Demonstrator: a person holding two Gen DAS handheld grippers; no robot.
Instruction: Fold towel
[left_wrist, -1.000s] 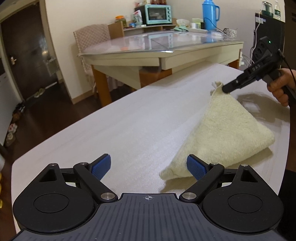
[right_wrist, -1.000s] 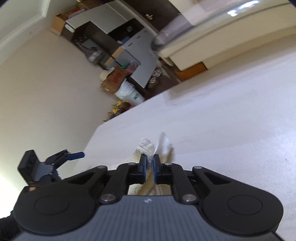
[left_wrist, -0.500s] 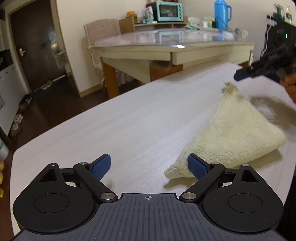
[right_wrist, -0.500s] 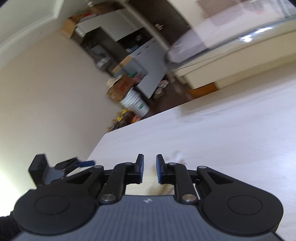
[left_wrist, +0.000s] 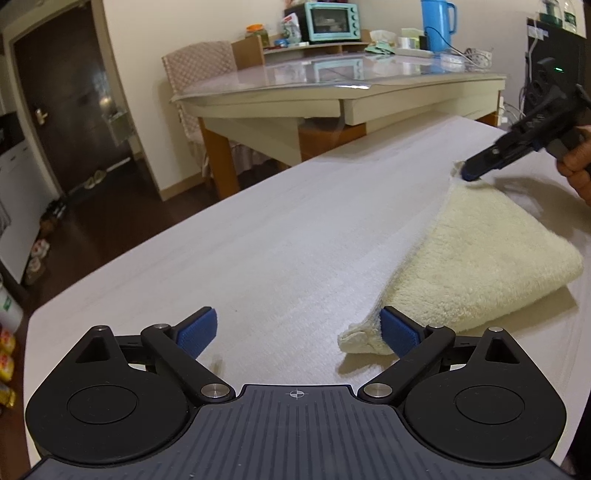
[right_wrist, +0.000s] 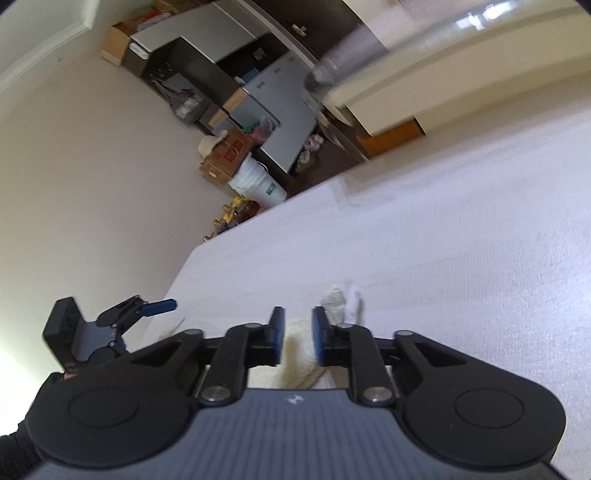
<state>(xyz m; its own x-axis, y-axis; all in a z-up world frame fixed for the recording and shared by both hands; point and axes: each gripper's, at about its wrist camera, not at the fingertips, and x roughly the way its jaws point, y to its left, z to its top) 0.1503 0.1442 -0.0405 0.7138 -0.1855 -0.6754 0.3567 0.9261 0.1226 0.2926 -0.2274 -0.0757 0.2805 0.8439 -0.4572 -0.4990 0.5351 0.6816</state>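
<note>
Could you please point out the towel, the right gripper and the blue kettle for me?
towel (left_wrist: 476, 258): left wrist view, middle of its top layer.
right gripper (left_wrist: 471, 173): left wrist view, fingertips.
blue kettle (left_wrist: 436, 26): left wrist view, body.

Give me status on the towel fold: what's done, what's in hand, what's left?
Done: the towel lies doubled over on the white table, with a rounded fold edge. In hand: nothing. The right gripper is opening just behind the far corner, pads clear of it; the left gripper is wide open beside the near corner. Left: possibly another fold or squaring.

The towel lies on the table, right of centre.
</note>
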